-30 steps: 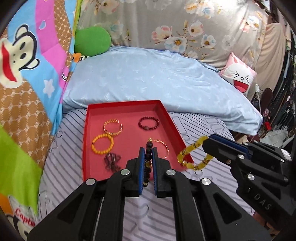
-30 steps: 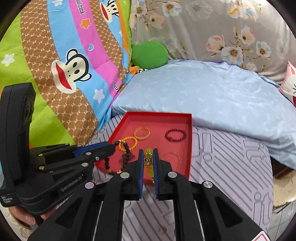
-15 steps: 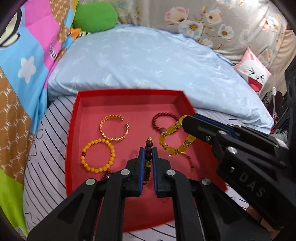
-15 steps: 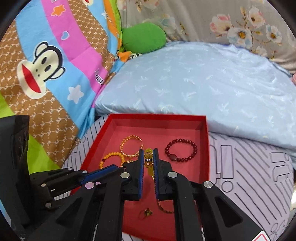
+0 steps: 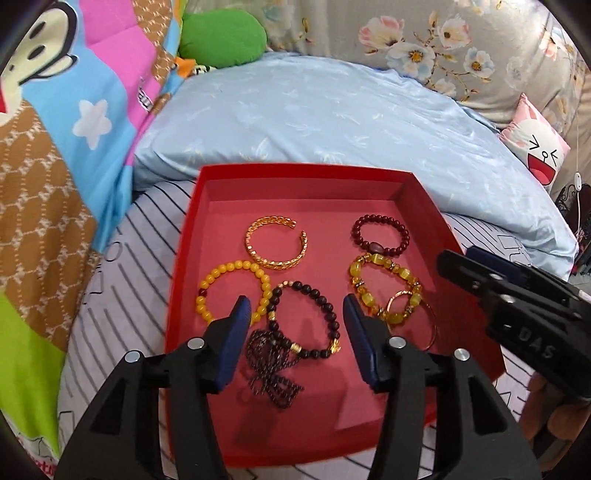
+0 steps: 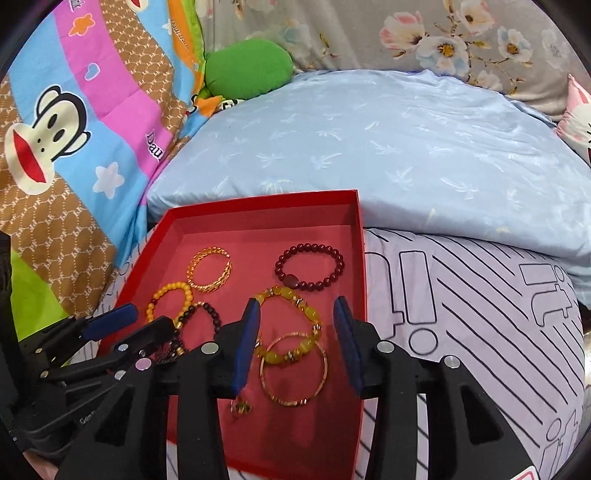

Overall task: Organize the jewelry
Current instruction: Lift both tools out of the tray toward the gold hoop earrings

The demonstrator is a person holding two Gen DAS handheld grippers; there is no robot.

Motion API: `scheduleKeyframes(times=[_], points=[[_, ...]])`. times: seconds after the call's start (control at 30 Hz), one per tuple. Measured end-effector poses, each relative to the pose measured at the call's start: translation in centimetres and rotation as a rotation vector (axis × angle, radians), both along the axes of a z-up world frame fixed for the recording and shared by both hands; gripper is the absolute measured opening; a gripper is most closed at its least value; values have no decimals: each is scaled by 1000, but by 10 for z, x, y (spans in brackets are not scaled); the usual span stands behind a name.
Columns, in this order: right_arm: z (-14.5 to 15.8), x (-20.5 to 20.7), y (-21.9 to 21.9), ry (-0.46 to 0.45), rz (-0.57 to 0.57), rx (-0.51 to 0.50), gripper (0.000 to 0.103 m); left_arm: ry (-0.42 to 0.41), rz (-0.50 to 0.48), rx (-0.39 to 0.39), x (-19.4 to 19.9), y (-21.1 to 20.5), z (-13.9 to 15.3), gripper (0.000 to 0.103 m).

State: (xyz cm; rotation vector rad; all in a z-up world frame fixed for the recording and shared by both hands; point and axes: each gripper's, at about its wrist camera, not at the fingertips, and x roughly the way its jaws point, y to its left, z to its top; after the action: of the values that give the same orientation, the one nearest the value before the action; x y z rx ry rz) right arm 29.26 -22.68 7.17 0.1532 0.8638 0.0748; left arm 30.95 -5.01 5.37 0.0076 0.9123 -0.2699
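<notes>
A red tray (image 5: 258, 170) (image 6: 258, 206) lies on the striped bed sheet and holds several pieces of jewelry. My left gripper (image 5: 297, 343) is open and empty, just above a dark bead bracelet (image 5: 325, 306) that lies in the tray. My right gripper (image 6: 297, 347) is open and empty above a yellow stone bracelet (image 6: 306, 314) (image 5: 373, 291) that lies partly on a thin gold bangle (image 6: 295, 398). A gold cuff (image 5: 277, 258), a yellow bead bracelet (image 5: 221, 273), a dark red bead bracelet (image 5: 384, 221) and a dark chain (image 5: 273, 369) also lie in the tray.
A light blue pillow (image 5: 332, 110) lies just behind the tray. A colourful monkey-print quilt (image 6: 74, 129) rises on the left, with a green cushion (image 5: 221, 33) at its top. A small gold charm (image 6: 242, 406) lies near the tray's front. Striped sheet (image 6: 461, 314) extends right of the tray.
Both grippers opened and let go: the dark bead bracelet and the yellow stone bracelet now lie in the tray. Both grippers have come closer over the tray.
</notes>
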Motion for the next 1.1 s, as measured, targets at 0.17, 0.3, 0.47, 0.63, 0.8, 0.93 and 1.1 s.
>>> scheduleKeyframes(times=[0.17,0.3,0.47,0.63,0.8,0.93,1.1], points=[[9,-24,5,-18,6,0,40,-34,-5,9,-21,3,10,49],[15,-46,15,-34,17,-25,40,-46,1,9,-41,8,16,49],[20,-72,25,-45,27,-41,40,-50,20,9,-62,14,21,49],[22,-101,36,-53,33,-52,40,-53,43,10,-83,18,24,49],[22,-126,44,-54,44,-65,40,-58,55,11,-105,23,27,49],[20,-144,47,-52,45,-67,40,-55,58,16,-121,26,26,51],[15,-163,47,-38,36,-47,40,-49,60,20,-137,28,25,52]])
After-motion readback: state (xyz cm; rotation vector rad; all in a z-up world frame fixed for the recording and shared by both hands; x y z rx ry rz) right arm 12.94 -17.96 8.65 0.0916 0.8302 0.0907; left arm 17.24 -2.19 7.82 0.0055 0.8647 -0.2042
